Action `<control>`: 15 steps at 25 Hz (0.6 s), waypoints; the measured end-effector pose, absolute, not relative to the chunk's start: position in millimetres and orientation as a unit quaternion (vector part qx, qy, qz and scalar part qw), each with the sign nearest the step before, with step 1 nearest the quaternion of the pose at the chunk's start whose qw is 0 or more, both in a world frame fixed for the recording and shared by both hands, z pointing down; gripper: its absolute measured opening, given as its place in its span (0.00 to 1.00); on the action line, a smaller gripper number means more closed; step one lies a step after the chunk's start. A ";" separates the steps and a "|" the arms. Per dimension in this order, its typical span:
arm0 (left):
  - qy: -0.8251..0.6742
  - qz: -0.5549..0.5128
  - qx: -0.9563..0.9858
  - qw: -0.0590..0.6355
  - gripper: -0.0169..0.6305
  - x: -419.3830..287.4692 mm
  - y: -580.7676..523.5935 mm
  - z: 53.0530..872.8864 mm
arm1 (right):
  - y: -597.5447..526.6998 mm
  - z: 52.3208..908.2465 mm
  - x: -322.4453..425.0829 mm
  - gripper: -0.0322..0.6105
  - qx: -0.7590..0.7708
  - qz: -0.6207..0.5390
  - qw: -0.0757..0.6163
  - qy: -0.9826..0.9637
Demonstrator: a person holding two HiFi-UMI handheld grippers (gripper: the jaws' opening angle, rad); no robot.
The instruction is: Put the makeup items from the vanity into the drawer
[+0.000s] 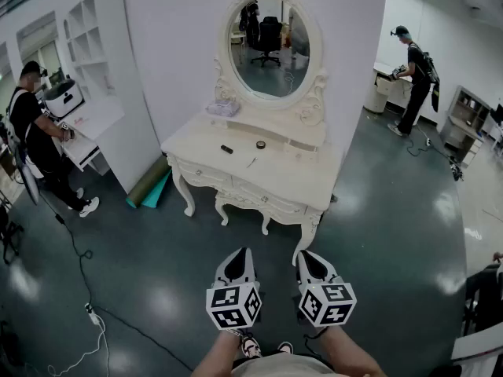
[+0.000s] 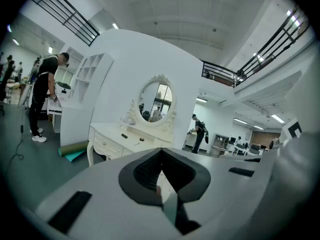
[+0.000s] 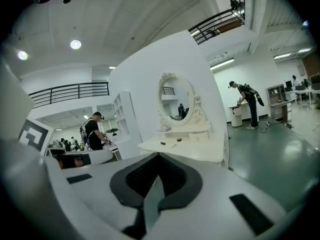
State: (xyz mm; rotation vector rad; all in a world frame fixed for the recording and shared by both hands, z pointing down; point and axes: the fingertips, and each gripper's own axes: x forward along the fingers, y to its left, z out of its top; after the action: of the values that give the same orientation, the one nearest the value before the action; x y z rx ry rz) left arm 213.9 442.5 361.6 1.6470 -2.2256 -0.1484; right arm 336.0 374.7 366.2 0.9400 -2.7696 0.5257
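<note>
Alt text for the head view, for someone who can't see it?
A white vanity with an oval mirror stands ahead, drawers shut, small items on top. The left hand-held gripper and right hand-held gripper are shut and empty, short of it.

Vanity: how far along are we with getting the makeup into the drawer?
Nothing done, nothing in hand: left gripper and right gripper are shut, empty, short of the vanity. Remaining: open a drawer, all look closed, and move the black tube, round pot and thin pencil in.
</note>
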 end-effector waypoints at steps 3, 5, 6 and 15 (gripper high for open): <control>-0.789 -0.053 0.584 0.184 0.03 210.8 444.4 360.9 | 376.0 365.1 333.8 0.08 0.318 0.175 0.085 -0.928; -0.789 -0.054 0.584 0.185 0.03 207.9 445.1 361.4 | 376.5 363.9 331.9 0.08 0.320 0.168 0.086 -0.928; -0.789 -0.054 0.583 0.186 0.03 206.3 445.5 361.7 | 377.0 363.2 330.7 0.08 0.321 0.164 0.087 -0.929; -0.785 -0.050 0.587 0.191 0.03 188.2 451.7 367.0 | 382.3 365.7 314.0 0.08 0.329 0.164 0.079 -0.926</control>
State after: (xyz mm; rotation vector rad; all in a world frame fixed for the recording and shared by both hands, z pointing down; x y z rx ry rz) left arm 188.2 451.7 367.0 1.6503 -2.2047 -0.1413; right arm 314.0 382.3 365.7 0.9854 -2.7726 0.4921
